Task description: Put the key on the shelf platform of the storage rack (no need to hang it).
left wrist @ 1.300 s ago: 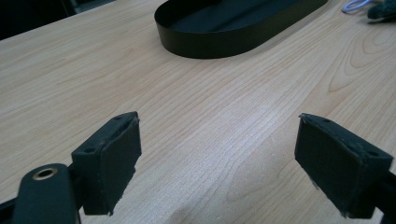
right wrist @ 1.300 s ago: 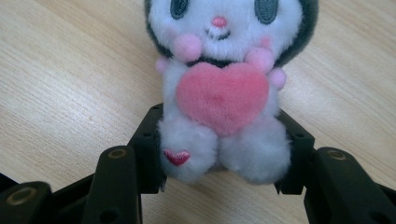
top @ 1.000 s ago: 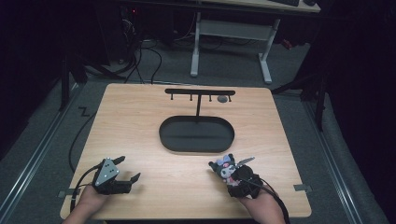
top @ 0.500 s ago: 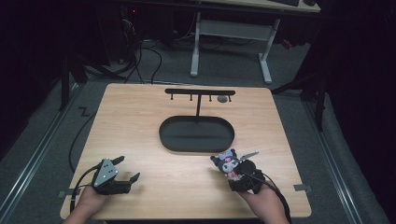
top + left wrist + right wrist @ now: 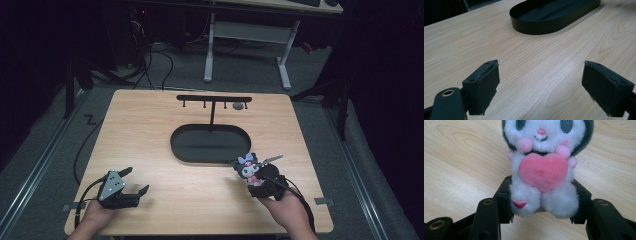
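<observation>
The right tongs [image 5: 543, 206] clamp the legs of a plush toy [image 5: 544, 167] above the worktop [image 5: 150, 130]. The left tongs [image 5: 547, 86] gape wide and empty, near the black oval tray [image 5: 554, 17].

The right gripper [image 5: 257, 183] has moved a little forward, toward the black oval tray [image 5: 210, 156], carrying the plush toy [image 5: 248, 167] along between its jaws. The toy's head now sits nearer the tray's rim than it did a second ago.
</observation>
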Demonstrator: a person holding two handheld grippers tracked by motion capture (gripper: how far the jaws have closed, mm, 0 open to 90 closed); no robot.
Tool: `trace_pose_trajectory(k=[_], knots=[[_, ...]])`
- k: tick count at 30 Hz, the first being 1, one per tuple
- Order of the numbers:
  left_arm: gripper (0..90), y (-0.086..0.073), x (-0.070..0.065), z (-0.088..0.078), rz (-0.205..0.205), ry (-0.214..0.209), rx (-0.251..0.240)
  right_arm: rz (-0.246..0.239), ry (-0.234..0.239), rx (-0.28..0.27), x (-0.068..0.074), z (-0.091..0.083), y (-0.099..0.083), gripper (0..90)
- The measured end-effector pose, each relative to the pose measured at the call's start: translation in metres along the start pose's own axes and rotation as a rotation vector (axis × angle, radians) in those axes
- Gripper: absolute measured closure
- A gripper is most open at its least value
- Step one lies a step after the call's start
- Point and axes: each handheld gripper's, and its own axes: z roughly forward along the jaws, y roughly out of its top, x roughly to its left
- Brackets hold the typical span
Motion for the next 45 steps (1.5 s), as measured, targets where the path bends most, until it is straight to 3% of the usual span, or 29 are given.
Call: trace_pose_trajectory(k=[9, 15, 38, 45], knots=[[15.5, 0.000, 0.000, 0.001, 0.003, -0.005, 0.001, -0.016, 0.003, -0.013, 0.003, -0.002, 0.011, 48.8], [15.5, 0.002, 0.000, 0.004, -0.001, -0.005, 0.027, -0.008, 0.016, -0.024, 0.007, 0.000, 0.018, 48.9], [15.5, 0.000, -0.001, 0.000, 0.014, -0.016, 0.002, -0.030, 0.018, -0.036, 0.013, 0.010, 0.058, 49.0], [15.5, 0.000, 0.000, 0.001, 0.012, -0.015, 0.002, -0.041, -0.003, -0.051, 0.013, 0.011, 0.071, 49.0]])
